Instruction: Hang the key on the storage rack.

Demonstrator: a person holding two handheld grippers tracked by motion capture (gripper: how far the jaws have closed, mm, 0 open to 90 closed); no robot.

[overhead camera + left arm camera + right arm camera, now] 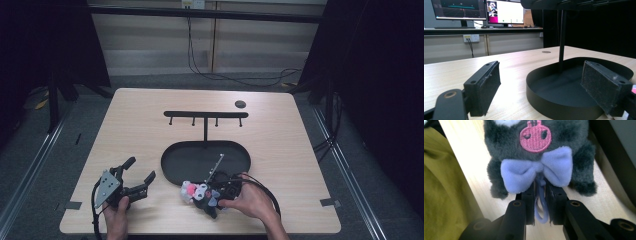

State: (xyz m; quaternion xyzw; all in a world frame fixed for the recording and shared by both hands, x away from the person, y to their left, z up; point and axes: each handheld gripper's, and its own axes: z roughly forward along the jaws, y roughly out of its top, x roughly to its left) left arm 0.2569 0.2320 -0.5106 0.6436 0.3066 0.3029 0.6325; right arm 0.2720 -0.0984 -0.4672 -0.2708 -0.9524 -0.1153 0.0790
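pinching plush toy's loop (pixel 541 202), right gripper (pixel 540 203) closed.

This is a lab or test room set up for recording; a light wooden table (pixel 150 130) stands alone on grey carpet, framed by black curtains (pixel 380 75) on both sides; metal rails (pixel 30 165) run along the floor; cables (pixel 235 77) trail from a wall socket behind it; in the left gripper view, two computer monitors (pixel 481 10) glow on a long desk (pixel 474 29) against the wall, beside a power outlet (pixel 471 38).
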